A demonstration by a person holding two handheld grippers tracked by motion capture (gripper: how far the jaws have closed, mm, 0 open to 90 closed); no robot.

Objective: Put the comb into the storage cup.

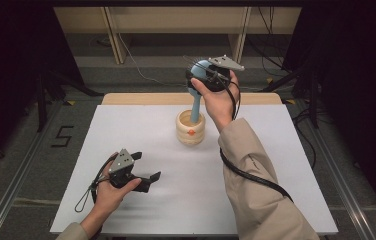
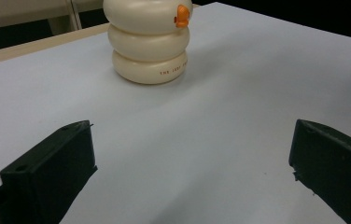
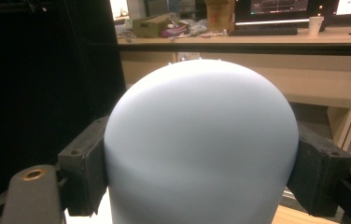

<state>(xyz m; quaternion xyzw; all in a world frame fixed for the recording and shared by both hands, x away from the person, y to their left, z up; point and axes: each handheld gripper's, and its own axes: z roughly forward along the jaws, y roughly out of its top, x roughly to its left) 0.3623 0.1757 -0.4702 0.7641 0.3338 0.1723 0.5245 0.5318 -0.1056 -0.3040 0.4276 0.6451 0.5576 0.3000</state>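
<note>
Where cup (image 1: pixel 190 128) hides it, pestle's (image 1: pixel 198 90) tip.

Pestle (image 1: pixel 196 102) in pot (image 1: pixel 190 131) (seemingly, mid-table (image 1: pixel 276 150))

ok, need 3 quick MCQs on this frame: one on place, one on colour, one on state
1. Where is the cream holder?
A. near the middle of the white table
B. on the floor
C. in the left gripper

2. What colour is the small mark on the holder?
A. green
B. orange
C. black

3. What state is the right gripper in?
A. open, holding nothing
B. lying on the table
C. shut on the blue tool's round head

Key:
1 A, the high view shows it standing on the table, with the tool's handle reaching down into it.
2 B, the left gripper view shows the mark orange on the top ring.
3 C, in the right gripper view both fingers press the head's sides, while the left gripper hangs open above the table.
</note>
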